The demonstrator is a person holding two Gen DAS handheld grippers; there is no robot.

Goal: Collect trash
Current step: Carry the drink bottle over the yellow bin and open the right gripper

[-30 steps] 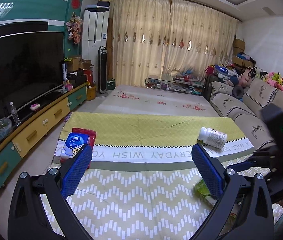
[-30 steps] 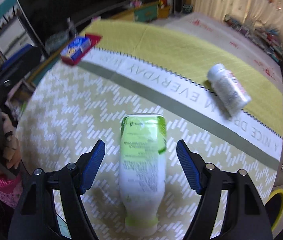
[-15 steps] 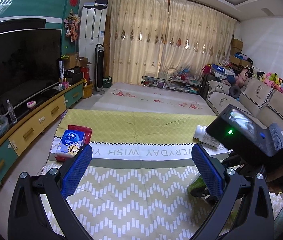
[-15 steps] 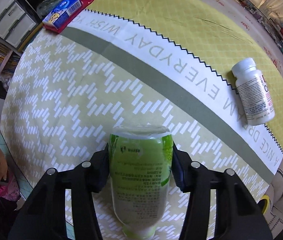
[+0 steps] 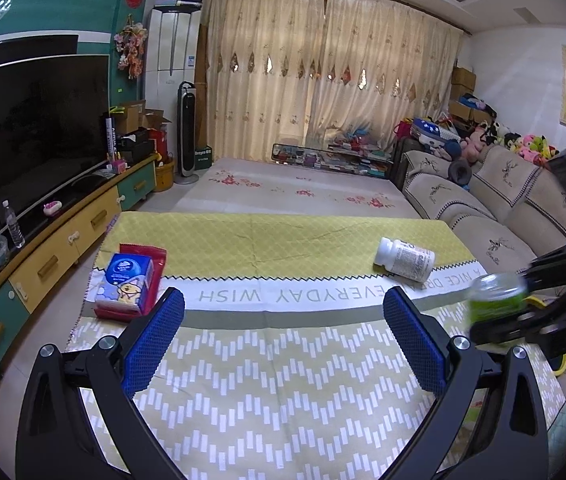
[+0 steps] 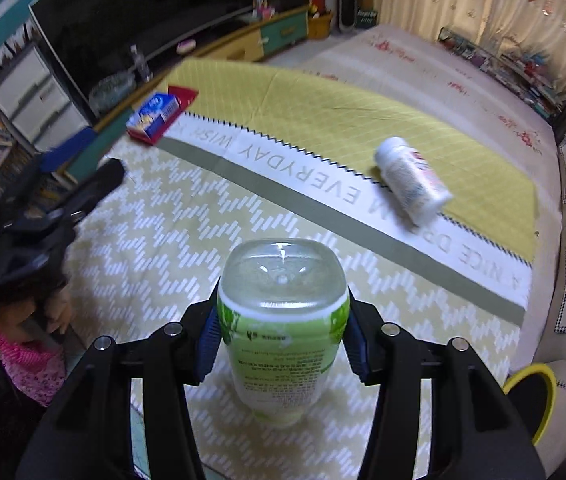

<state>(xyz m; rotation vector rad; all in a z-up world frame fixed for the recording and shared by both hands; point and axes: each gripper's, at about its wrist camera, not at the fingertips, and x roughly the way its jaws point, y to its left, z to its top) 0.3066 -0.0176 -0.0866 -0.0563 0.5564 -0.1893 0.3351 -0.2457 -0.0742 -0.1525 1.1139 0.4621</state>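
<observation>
My right gripper (image 6: pixel 283 340) is shut on a green-labelled clear plastic bottle (image 6: pixel 283 344) and holds it above the table; the bottle also shows at the right of the left wrist view (image 5: pixel 497 294). A white pill bottle (image 5: pixel 405 259) lies on its side on the yellow cloth, also in the right wrist view (image 6: pixel 413 180). A blue tissue pack (image 5: pixel 127 283) on a red packet (image 5: pixel 151 254) lies at the table's left edge. My left gripper (image 5: pixel 281 340) is open and empty over the near part of the table.
The table is covered with a yellow-green patterned cloth (image 5: pixel 283 380). A sofa (image 5: pixel 483 200) runs along the right, a TV cabinet (image 5: pixel 63 248) along the left. A yellow-rimmed bin (image 6: pixel 535 396) sits by the table's right corner.
My right gripper closed on the green bottle and lifted it off the cloth, tilting it bottom-forward. The left gripper stayed open and hardly moved.
</observation>
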